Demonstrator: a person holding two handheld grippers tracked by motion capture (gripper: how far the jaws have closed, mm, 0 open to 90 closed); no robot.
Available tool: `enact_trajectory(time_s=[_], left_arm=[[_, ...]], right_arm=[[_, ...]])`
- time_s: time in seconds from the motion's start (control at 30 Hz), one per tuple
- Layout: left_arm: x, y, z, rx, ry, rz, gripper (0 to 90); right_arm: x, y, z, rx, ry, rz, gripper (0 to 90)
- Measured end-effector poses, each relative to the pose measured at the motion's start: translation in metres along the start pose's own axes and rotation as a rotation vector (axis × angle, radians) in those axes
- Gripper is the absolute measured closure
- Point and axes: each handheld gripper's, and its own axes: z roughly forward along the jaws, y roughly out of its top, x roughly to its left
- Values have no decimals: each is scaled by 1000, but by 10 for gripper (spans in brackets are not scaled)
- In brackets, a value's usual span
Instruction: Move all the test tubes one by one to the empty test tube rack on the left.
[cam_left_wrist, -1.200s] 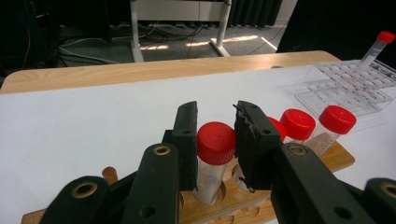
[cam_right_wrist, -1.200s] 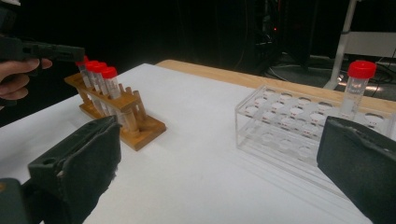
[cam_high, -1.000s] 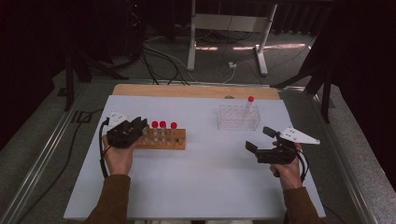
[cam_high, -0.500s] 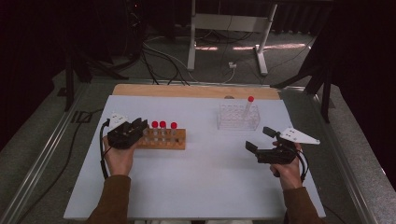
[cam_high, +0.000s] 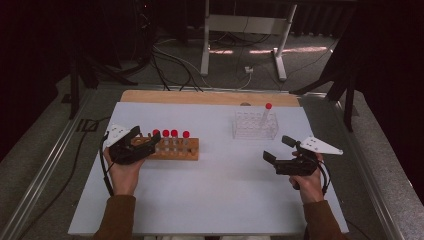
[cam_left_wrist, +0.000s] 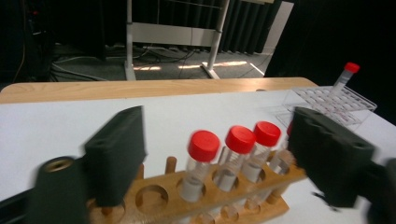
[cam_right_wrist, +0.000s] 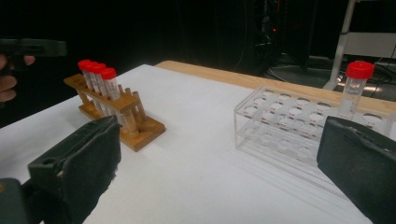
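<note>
Four red-capped tubes are seated upright in the wooden rack at the left of the white surface. The left hand-held gripper, its jaws just opened, is spread around them, gripping nothing. The right hand-held gripper is held released, well apart.

Room dim, white table top evenly lit from above, surroundings black. Left gripper jaws motion-blurred; tubes between them slightly soft.
</note>
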Motion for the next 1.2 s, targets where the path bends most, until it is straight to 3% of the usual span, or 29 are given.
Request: enact_trajectory(time_s=[0.23,0.4,0.63,1.0,1.2], left_arm=[[-5,-7,-11,8,-6,15,6],[-9,-13,-15,3,-35,27,5],[-10,-18,-18,-1,-36,29,5],[-9,-21,-23,-4,-40,6,5],[-8,-22,-23,-3,-40,-6,5]], right_arm=[[0,2,2,4,-10,-6,0],[1,11,4,-9,-23,-20,0],[-5,21,11,-23,-52,-15,0],[-28,44,32,-34,-128,-12,0],[-54,50,61,0,-210,17,30]])
